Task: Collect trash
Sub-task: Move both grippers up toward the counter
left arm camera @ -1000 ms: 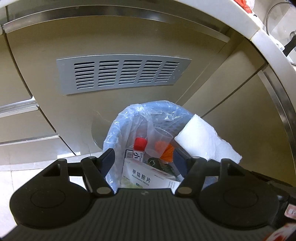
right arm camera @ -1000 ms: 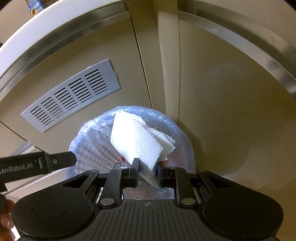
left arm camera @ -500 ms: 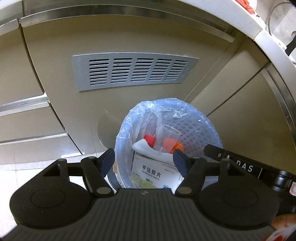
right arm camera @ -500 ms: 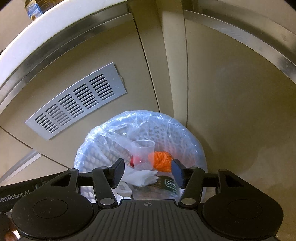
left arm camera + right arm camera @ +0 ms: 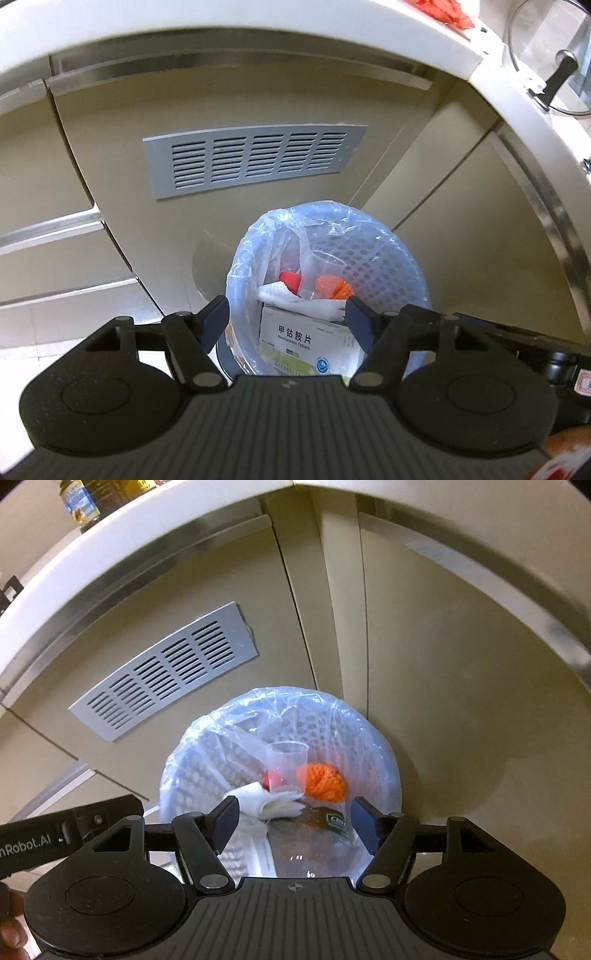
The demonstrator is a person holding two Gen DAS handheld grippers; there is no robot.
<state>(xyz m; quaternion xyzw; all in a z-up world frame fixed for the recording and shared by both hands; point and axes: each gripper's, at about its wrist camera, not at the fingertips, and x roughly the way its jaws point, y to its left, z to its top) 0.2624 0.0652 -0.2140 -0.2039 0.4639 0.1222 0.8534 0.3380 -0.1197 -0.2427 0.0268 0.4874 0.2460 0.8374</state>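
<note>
Gone from the right gripper (image 5: 293,821), the white paper towel (image 5: 267,801) now lies crumpled in the bag-lined trash basket (image 5: 384,771) just ahead of its opening, empty jaws, beside an orange yarn ball (image 5: 323,781) and a clear cup (image 5: 288,757); at left the other tool's arm reads "nRobot.AI". From the left wrist, the left gripper (image 5: 288,321) stands wide and empty over the same basket, where a white medicine box (image 5: 303,341) printed "甲钴胺片" sits between its fingers, a grey vent grille (image 5: 255,158) on the cabinet beyond.

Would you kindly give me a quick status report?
Right tongs opening, nothing between them. Left tongs open, empty. Paper towel lies in bin. Nothing in the way.
</note>
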